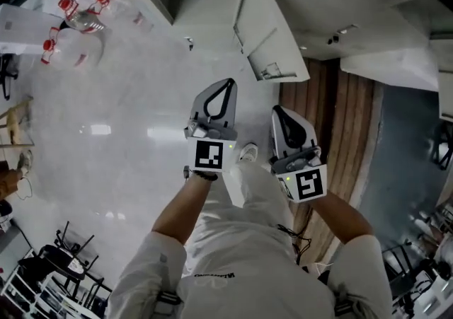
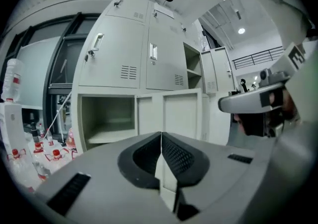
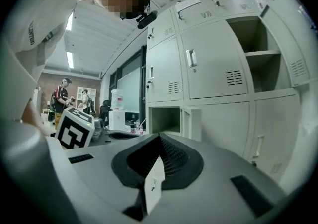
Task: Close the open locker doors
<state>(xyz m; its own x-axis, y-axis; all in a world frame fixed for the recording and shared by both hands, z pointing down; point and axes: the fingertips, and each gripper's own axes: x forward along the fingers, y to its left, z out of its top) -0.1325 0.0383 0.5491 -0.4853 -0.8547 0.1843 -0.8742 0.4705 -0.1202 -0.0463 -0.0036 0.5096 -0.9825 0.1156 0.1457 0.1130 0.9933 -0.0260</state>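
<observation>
A bank of pale grey lockers (image 2: 124, 54) stands ahead of both grippers. Its bottom-left compartment (image 2: 107, 118) is open, and its door (image 2: 171, 113) is swung out toward me. Higher on the right, a second compartment (image 3: 258, 54) with a shelf also stands open. From the head view the swung-out lower door (image 1: 269, 35) juts over the floor just beyond the grippers. My left gripper (image 1: 228, 84) and right gripper (image 1: 277, 109) are held side by side in mid-air, short of the lockers. Both are shut and empty. The left gripper (image 2: 161, 134) faces the open lower compartment, and the right gripper (image 3: 159, 136) points toward the open lower compartment (image 3: 164, 118).
Water bottles with red caps (image 1: 78, 17) stand on the glossy grey floor left of the lockers. Black chairs (image 1: 67, 254) are at my back left. A strip of wooden floor (image 1: 333, 141) runs along the right. People (image 3: 62, 99) stand far off, beside a water dispenser (image 3: 117, 101).
</observation>
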